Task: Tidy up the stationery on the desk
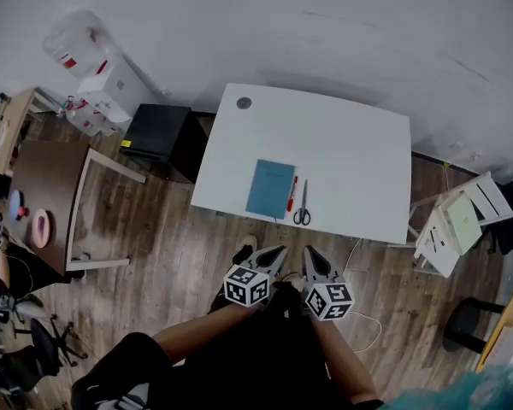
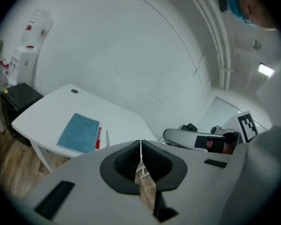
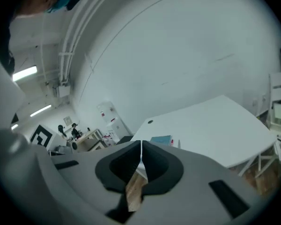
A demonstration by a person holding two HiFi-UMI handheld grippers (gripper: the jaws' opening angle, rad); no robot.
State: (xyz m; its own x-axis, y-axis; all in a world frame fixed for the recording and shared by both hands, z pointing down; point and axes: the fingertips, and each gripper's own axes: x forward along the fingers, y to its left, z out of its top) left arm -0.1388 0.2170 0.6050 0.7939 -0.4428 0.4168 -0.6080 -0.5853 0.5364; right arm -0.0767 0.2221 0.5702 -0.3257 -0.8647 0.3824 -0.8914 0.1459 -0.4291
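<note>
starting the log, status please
Left hand-held gripper shut, empty. Right hand-held gripper shut, empty. Notebook, pen, scissors lie on desk. Nothing in the way.

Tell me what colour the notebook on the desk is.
The notebook is blue, seen best in the head view.

blue notebook (image 1: 270, 188), red pen (image 1: 291, 193)

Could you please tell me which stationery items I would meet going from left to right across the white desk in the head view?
blue notebook → red pen → scissors
</note>
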